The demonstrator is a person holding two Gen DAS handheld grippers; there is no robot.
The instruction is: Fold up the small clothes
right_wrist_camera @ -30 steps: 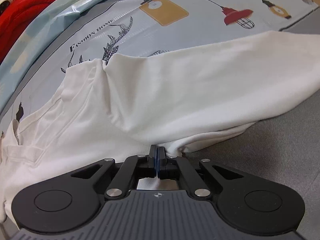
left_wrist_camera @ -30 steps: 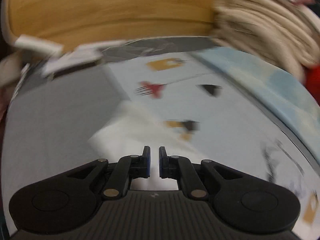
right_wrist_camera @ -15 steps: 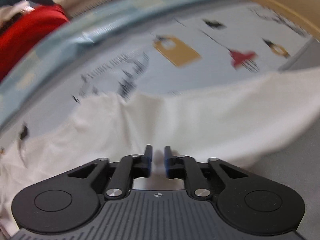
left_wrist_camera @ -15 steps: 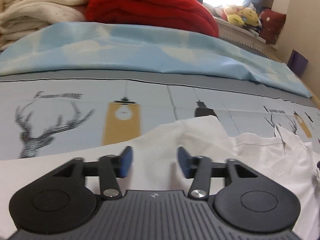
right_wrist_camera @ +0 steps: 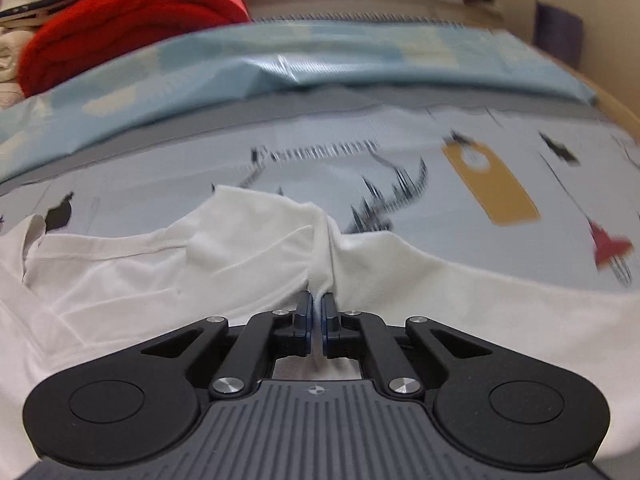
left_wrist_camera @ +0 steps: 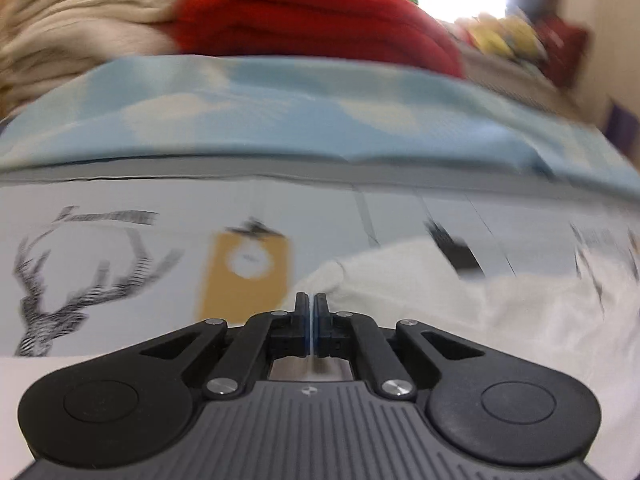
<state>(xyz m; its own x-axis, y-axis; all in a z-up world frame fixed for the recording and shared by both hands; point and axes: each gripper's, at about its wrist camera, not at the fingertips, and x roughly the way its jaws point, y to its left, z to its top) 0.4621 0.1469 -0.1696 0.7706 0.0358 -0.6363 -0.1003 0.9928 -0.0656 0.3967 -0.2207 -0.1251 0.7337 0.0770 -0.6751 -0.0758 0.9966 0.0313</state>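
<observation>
1. Looking along my right claw (right_wrist_camera: pixel 316 308), I log its jaws as having just been closing; they now pinch a raised ridge of the white cotton garment (right_wrist_camera: pixel 248 256), with fabric visibly caught between the blue pads.
2. White cotton garment: lies spread and rumpled on the bed, across the pale grey printed sheet (right_wrist_camera: pixel 400 184). From the right wrist view a seam runs along its left part and a peak of cloth rises just ahead of the pads.
3. Left claw (left_wrist_camera: pixel 311 304): jaws have just been closing and now stand together. I can see no cloth pinched between the pads, though the garment's white edge (left_wrist_camera: pixel 400 280) lies just beside and beyond the tips, running off to the right.
4. Pale grey printed sheet: bears a black stag drawing (left_wrist_camera: pixel 80 280), a mustard-yellow rectangular motif (left_wrist_camera: pixel 246 272), blurred black lettering and, in the right wrist view, a small red lamp figure (right_wrist_camera: pixel 610 244).
5. Light blue cloth with pale patches (left_wrist_camera: pixel 280 120): lies in a band across the bed beyond the printed sheet, its near edge creased.
6. Red folded blanket (left_wrist_camera: pixel 312 16): sits behind the blue cloth.
7. Cream folded blanket (left_wrist_camera: pixel 80 28): stacked just to the left of the red one, touching it.
8. Background beyond the bed is bright and blurred; I cannot make out its items.
</observation>
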